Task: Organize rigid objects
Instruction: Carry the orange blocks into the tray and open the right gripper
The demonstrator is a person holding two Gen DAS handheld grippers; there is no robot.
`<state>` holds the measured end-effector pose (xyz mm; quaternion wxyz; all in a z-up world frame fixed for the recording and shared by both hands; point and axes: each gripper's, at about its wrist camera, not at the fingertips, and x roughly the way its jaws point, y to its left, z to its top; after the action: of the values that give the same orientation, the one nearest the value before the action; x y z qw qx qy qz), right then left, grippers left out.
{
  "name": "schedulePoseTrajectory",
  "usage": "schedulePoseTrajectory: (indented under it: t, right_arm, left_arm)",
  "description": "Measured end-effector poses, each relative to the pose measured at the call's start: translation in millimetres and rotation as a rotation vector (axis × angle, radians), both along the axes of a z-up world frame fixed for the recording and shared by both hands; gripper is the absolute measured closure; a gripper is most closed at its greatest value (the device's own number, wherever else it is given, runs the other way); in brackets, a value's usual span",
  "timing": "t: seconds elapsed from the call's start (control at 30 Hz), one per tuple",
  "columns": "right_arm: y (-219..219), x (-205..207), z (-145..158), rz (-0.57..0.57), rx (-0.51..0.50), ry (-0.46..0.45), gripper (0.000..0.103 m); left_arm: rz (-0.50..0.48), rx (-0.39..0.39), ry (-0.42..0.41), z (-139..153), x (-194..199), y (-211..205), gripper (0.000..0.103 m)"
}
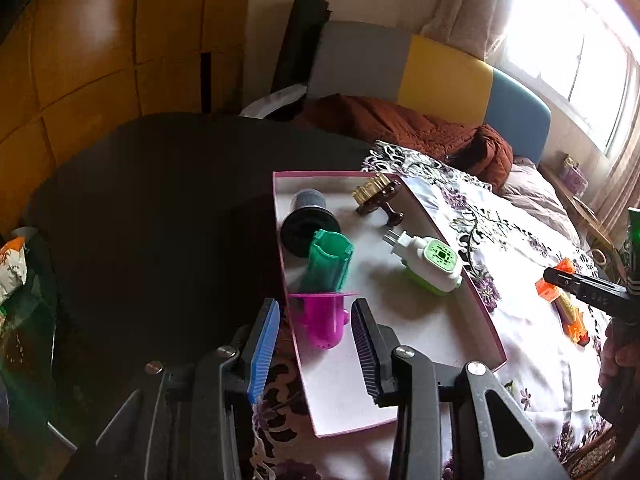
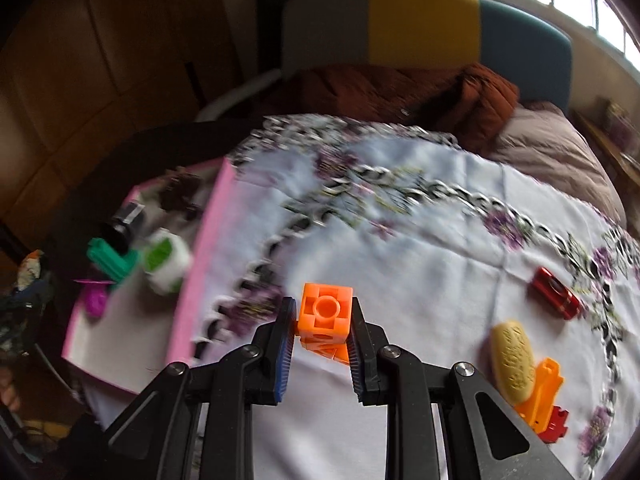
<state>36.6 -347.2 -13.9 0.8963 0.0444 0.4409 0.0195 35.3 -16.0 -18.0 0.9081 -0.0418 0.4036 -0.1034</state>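
Right gripper: closed on an orange block, both pads pressing its sides; the block's round socket faces the wrist camera.

Left gripper: jaws partly apart, straddling the near-left wall of a pink-edged box; the blue left pad is outside the box, the dark right pad over its white floor. A magenta plastic piece stands between the pads, with a gap visible on each side of it.

Box contents, ahead of the left gripper: a green plastic tube just beyond the magenta piece, a black cylinder behind that, a brown-and-gold knob at the far end, and a white-and-green plug-in unit ahead to the right.

Box, from the right wrist view: ahead and to the left of the right gripper, well apart from it.

Loose items, right of the right gripper: a yellow oval piece lying against an orange part, a red piece touching that part, and a red toy car farther ahead.

Surface: a white floral cloth over a bed.

Sharpness: the right wrist view is blurred, the box contents there especially.
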Motion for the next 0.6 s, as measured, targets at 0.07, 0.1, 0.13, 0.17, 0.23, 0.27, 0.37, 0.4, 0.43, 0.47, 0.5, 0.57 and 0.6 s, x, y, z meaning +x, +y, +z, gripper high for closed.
schedulePoseTrajectory:
  t: [0.07,0.1,0.13,0.17,0.23,0.27,0.37,0.4,0.43,0.47,0.5,0.57,0.6]
  right_arm:
    - [14.2,2.0,8.0,0.035,0.034,-0.016,0.079]
    - [22.3,2.7,12.2,0.057,0.044,-0.026,0.079]
    - [31.8,3.9,16.6,0.087,0.062,-0.031,0.079]
    - [42.5,6.1,20.0,0.123,0.089,-0.030,0.079]
    - [64.2,10.6,23.9,0.198,0.124,-0.022,0.079]
    - [77.2,13.3,24.2,0.233,0.132,-0.019,0.079]
    - [113.3,23.7,20.0,0.331,0.169,0.016,0.079]
    - [125.1,27.7,17.4,0.359,0.169,0.027,0.079]
    - [138.3,33.2,13.9,0.383,0.159,0.036,0.079]
    - [149.4,38.9,9.9,0.393,0.152,0.043,0.079]
    - [159.1,46.7,5.6,0.402,0.156,0.055,0.079]
    - [175.0,60.8,-4.0,0.414,0.138,0.075,0.079]
    - [183.2,70.5,-12.0,0.407,0.122,0.094,0.079]
  left_arm:
    - [0.013,-0.004,-0.001,-0.2,0.6,4.7,0.066]
    - [0.018,-0.006,-0.001,-0.4,1.3,6.4,0.066]
    - [0.023,-0.009,-0.001,-0.6,1.6,8.1,0.066]
    - [0.031,-0.011,-0.001,-0.6,1.9,10.2,0.066]
    - [0.040,-0.016,-0.002,-0.7,2.3,13.6,0.066]
    - [0.044,-0.017,-0.003,-0.8,2.6,15.0,0.066]
    - [0.051,-0.022,0.002,-2.2,3.9,18.2,0.066]
    - [0.053,-0.023,0.003,-2.7,4.1,19.0,0.066]
    - [0.053,-0.023,0.005,-3.4,4.5,19.1,0.066]
    - [0.054,-0.024,0.007,-4.0,4.9,19.7,0.066]
    - [0.055,-0.026,0.009,-4.6,5.2,20.5,0.066]
    - [0.058,-0.029,0.013,-5.4,5.5,22.4,0.066]
    - [0.057,-0.030,0.014,-5.9,5.7,22.9,0.066]
